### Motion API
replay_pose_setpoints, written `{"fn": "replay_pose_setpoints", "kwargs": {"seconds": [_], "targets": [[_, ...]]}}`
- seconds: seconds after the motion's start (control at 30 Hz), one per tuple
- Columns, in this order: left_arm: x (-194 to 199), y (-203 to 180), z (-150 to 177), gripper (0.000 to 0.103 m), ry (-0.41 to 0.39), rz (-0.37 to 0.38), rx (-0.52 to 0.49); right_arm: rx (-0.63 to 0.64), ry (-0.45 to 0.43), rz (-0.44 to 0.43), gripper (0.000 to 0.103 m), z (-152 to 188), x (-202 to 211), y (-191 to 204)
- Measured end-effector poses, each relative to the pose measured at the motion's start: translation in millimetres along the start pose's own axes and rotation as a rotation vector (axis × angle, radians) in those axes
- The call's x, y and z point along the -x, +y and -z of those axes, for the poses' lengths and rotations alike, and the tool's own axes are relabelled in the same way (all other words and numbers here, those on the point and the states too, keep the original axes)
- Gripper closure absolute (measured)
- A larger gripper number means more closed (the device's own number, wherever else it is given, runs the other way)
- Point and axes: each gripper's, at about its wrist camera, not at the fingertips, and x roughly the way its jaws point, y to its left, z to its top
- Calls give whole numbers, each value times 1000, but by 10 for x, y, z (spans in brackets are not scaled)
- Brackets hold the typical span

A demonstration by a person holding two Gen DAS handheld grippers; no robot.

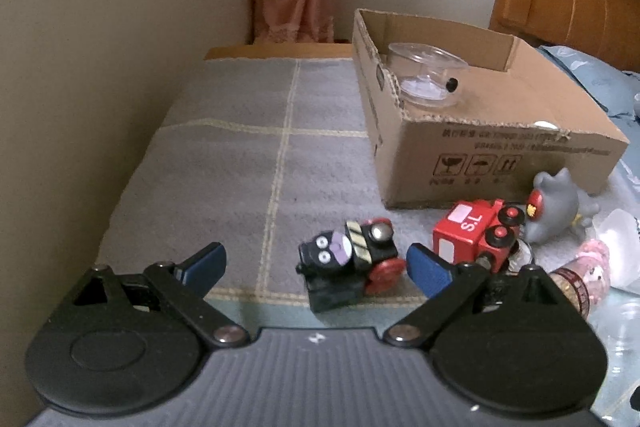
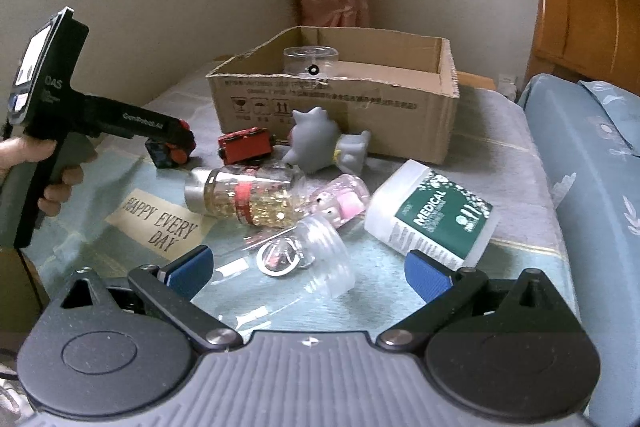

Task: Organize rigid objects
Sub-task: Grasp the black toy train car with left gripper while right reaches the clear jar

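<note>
Left gripper (image 1: 316, 267) with its blue fingers (image 1: 430, 273) spread wide, empty, poised either side of the black toy locomotive (image 1: 348, 267), which lies tipped on its side on the grey checked cloth (image 1: 240, 163) covering the surface, near the front left corner of the cardboard box (image 1: 500, 151). The locomotive appears to be a small, stiff, painted block with red wheels; it should be light and unlikely to deform, though its glossy paint may slip. The likeliest hold is across the flat flanks of the body, clear of the wheels and the round face. Just to its right lies a red toy wagon (image 1: 472, 231), touching a grey rubber figure (image 1: 556, 207), close enough to be nudged. Right gripper (image 2: 308, 273), fingers likewise spread and holding nothing, hangs over a clear ribbed jar (image 2: 316, 263), beside a glitter bottle (image 2: 248, 195) and a white medical tub (image 2: 432, 215). A clear spool (image 1: 428, 75) already sits in the box.
</note>
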Motion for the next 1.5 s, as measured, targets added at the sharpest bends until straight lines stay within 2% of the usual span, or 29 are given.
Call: {"fn": "replay_pose_setpoints", "kwargs": {"seconds": [0.17, 0.33, 0.5, 0.57, 0.83, 0.97, 1.1, 1.27, 1.33, 1.37, 1.5], "targets": [[-49, 35, 86, 11, 15, 17, 52, 17, 1, -19, 0, -7, -25, 59], [-45, 23, 146, 20, 14, 24, 73, 29, 7, -46, 0, -22, -68, 75], [-22, 10, 135, 38, 12, 52, 86, 65, 21, -70, 0, -61, -129, 91], [-19, 2, 129, 41, 13, 69, 89, 73, 42, -88, 0, -74, -168, 96], [-22, -4, 62, 41, -10, 38, 37, 114, 106, -137, 0, 44, -130, 188], [11, -71, 87, 42, -6, 34, 21, 132, 112, -117, 0, 83, -136, 253], [-19, -57, 133, 42, 14, 39, 88, 144, 105, -93, 0, 69, -184, 311], [-39, -40, 135, 42, 3, 18, 117, 174, 99, -72, 0, 60, -243, 368], [-41, -31, 125, 46, 3, 18, 122, 188, 100, -60, 0, 61, -265, 392], [-42, -25, 122, 51, 3, 20, 122, 197, 101, -55, 0, 65, -274, 405], [-47, 3, 112, 51, 6, 31, 121, 222, 99, -41, 0, 74, -291, 449]]}}
